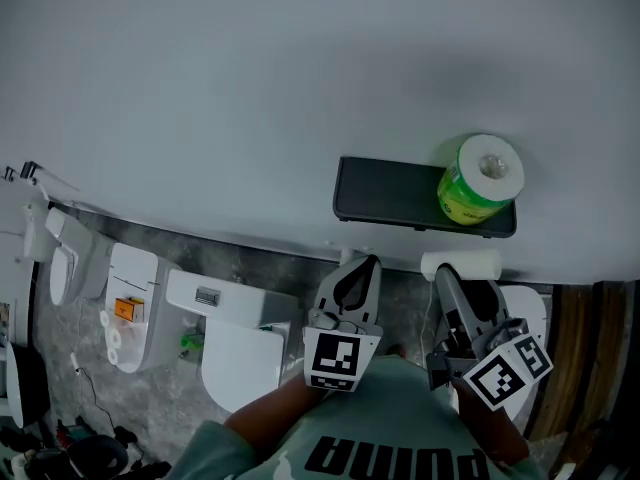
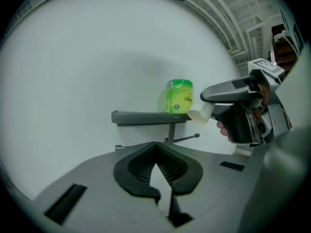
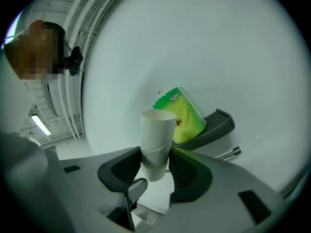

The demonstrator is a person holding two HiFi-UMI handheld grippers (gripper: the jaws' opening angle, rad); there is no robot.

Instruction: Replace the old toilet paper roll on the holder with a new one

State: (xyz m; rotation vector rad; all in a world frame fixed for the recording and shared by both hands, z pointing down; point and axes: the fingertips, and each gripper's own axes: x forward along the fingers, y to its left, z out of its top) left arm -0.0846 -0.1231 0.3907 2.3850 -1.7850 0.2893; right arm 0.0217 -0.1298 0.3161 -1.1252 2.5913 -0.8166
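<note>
The old cardboard tube [image 3: 156, 142] is gripped near its lower end between the pads of the right claw [image 3: 155, 155], its open end pointing towards the wall [image 3: 194, 42]. In the head view the tube [image 1: 460, 265] is held just below the right end of the dark shelf [image 1: 390, 193]. It is clear of the holder rod [image 2: 182, 139], which juts out beneath the shelf. The new roll [image 1: 480, 180], wrapped in green, stands on the right end of that shelf, just above the tube. The left claw [image 2: 155, 147] is held level to the left of the right one. Its jaws are brought together at the tips with nothing between them. A white toilet [image 1: 235, 348] is seen lower left on the floor.
</note>
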